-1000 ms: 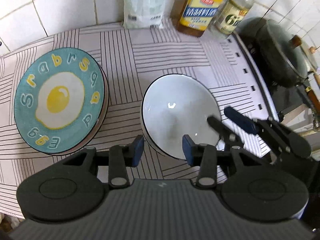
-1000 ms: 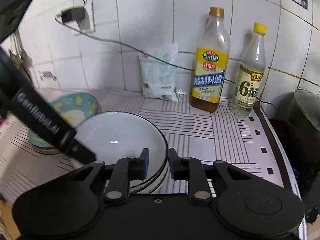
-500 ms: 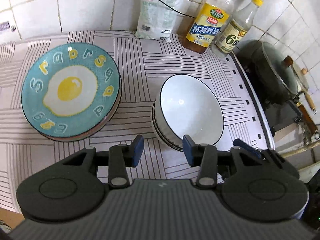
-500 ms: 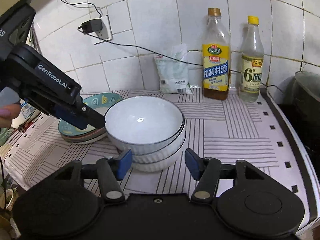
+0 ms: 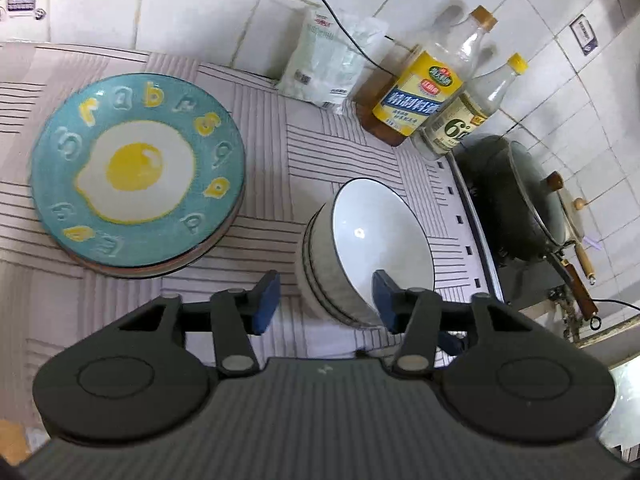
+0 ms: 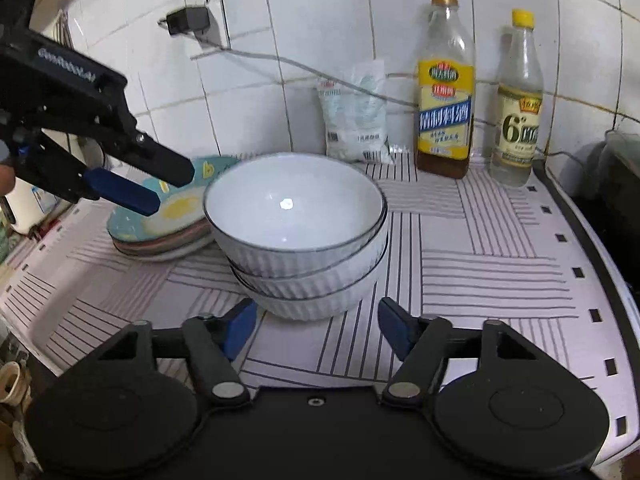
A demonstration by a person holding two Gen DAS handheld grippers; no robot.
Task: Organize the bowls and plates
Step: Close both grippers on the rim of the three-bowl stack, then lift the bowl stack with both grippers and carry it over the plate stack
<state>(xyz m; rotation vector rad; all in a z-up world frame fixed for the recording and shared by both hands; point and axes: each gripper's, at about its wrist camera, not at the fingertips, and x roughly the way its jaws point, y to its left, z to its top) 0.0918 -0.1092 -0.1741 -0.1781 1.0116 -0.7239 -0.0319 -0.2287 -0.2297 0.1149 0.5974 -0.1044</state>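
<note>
A stack of three white ribbed bowls (image 6: 296, 236) with dark rims stands on the striped counter; it also shows in the left wrist view (image 5: 372, 248). A stack of plates topped by a teal fried-egg plate (image 5: 138, 174) lies to its left, partly hidden in the right wrist view (image 6: 176, 220). My left gripper (image 5: 324, 300) is open and empty, above and in front of the bowls; its fingers (image 6: 120, 192) hover over the plates in the right wrist view. My right gripper (image 6: 316, 326) is open and empty, just in front of the bowl stack.
A yellow-labelled cooking wine bottle (image 6: 446, 92), a clear vinegar bottle (image 6: 518, 100) and a white bag (image 6: 356, 120) stand against the tiled wall. A lidded dark wok (image 5: 520, 200) sits on the stove to the right. A cable runs along the wall.
My right gripper has opened, let go of the top bowl and drawn back from the stack. My left gripper has risen and pulled back.
</note>
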